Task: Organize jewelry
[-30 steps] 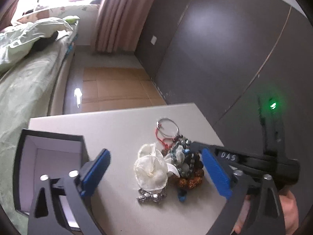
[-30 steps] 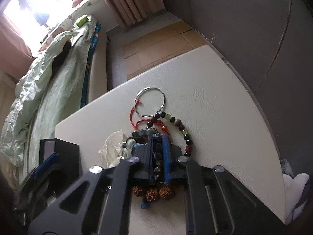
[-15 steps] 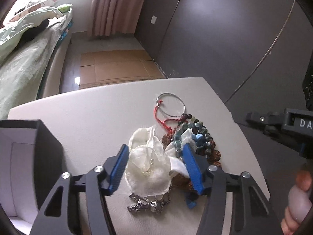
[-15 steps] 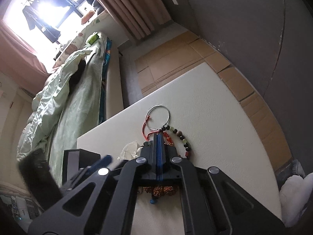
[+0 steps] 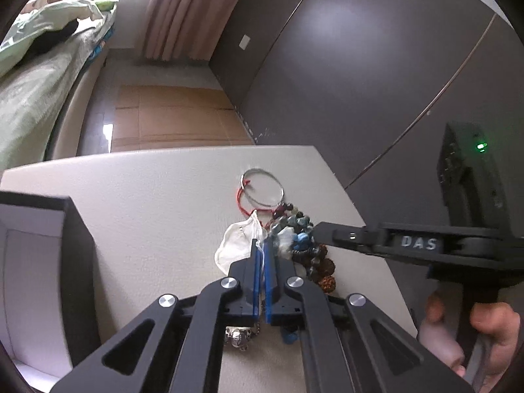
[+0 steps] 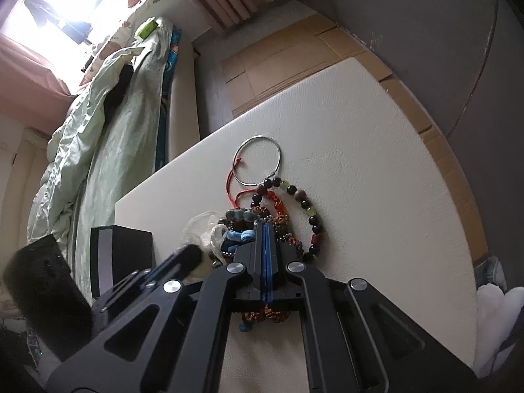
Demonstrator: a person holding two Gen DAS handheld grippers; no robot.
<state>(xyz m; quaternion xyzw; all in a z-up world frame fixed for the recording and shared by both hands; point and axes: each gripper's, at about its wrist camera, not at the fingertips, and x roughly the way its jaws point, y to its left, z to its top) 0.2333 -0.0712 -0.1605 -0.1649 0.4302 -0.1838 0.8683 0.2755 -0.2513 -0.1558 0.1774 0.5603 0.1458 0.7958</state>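
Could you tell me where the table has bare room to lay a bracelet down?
Bare tabletop lies right of the beaded bracelet, out to the table edge, and between the black box and the white pouch. The jewelry pile under both tongs is crowded.

Bed with rumpled pale green quilt (image 6: 108,108) along the left, pink curtains (image 5: 183,9) by a bright window (image 6: 65,0), flattened cardboard (image 5: 173,114) on the floor, dark grey wardrobe doors (image 5: 360,65), white wall switch (image 5: 244,42)
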